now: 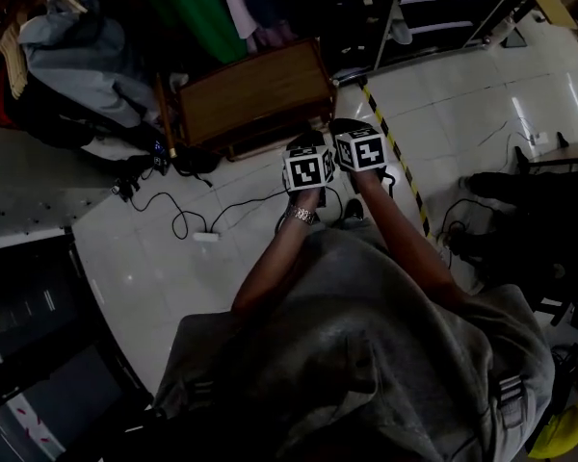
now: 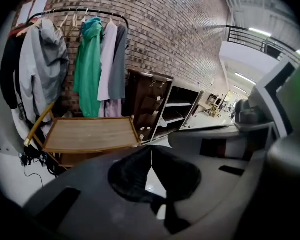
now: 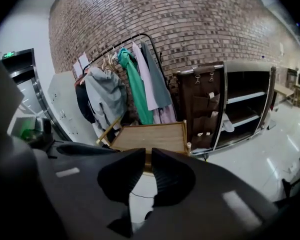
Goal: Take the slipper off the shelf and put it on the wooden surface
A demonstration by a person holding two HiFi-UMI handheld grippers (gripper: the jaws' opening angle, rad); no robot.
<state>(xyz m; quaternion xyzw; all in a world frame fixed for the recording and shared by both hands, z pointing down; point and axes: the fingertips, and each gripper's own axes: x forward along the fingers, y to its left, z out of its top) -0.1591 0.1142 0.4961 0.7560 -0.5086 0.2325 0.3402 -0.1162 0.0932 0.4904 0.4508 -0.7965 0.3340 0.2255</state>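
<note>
Nearest the lenses we found the dark jaws of both tools. On the left gripper (image 2: 151,150) the jaws were closed, tips touching, with nothing between them. On the right gripper (image 3: 148,156) the jaws stood all but together, with only a thin slit at the tips, and likewise held nothing. From the head view we noted both grippers held side by side, close to each other, above the floor tiles (image 1: 144,258) and just short of the table's near edge. A watch (image 1: 302,215) sat on the left wrist.

Beyond the jaws we recorded the table (image 3: 150,136), a low wooden surface with a raised rim. Just to its right stood the shelf (image 3: 247,111), an open-fronted unit with pale boards. A brown pocket hanger (image 3: 205,106) hung on the side facing the table. The slipper (image 3: 228,125), pale, lay on a lower board of the shelf, well apart from both grippers.

Behind the table a rack (image 2: 80,9) carried a grey jacket (image 2: 42,69), a green garment (image 2: 87,69) and lighter pieces, against a brick wall (image 2: 165,29). On the floor we saw cables (image 1: 183,221) to the left of the grippers and a yellow-and-black tape (image 1: 411,192) running past the right gripper.
</note>
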